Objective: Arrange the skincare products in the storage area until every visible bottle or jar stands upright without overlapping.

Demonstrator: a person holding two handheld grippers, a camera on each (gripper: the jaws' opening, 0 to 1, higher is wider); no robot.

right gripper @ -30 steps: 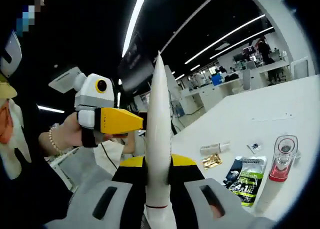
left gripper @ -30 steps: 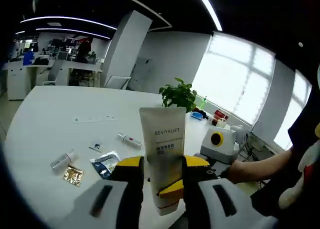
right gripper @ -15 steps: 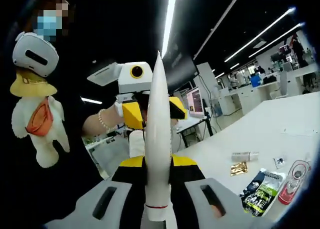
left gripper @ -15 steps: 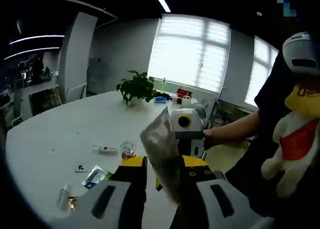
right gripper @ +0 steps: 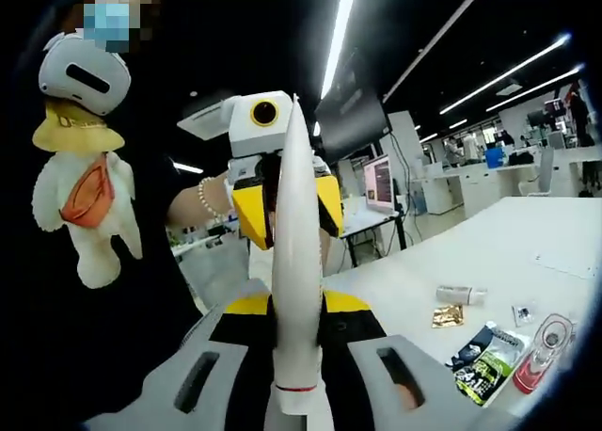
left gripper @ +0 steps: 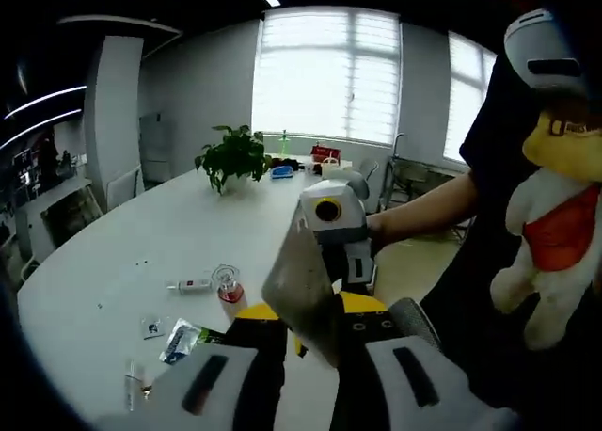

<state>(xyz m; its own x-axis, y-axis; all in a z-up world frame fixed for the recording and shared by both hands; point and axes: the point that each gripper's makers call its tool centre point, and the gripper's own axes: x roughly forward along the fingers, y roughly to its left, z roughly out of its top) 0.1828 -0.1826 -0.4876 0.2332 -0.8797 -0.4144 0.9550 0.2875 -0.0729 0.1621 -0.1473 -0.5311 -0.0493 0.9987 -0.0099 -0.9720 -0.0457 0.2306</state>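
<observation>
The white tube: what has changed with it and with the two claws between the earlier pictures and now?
The white tube was turned: a second ago its printed face met the left gripper view, now it shows slanted. The left claw swung round to face the right gripper view head-on; the right claw drew close. Unchanged: both claws stay shut on the tube, and the red-based bottle and sachets lie on the table.

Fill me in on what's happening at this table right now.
A person holds one white tube up in the air with both claws shut on it: the left claw and the right claw grip it from opposite sides. On the white table below lie a clear bottle with red liquid, a small white tube and some sachets, none arranged yet. A plush toy hangs on the person.
</observation>
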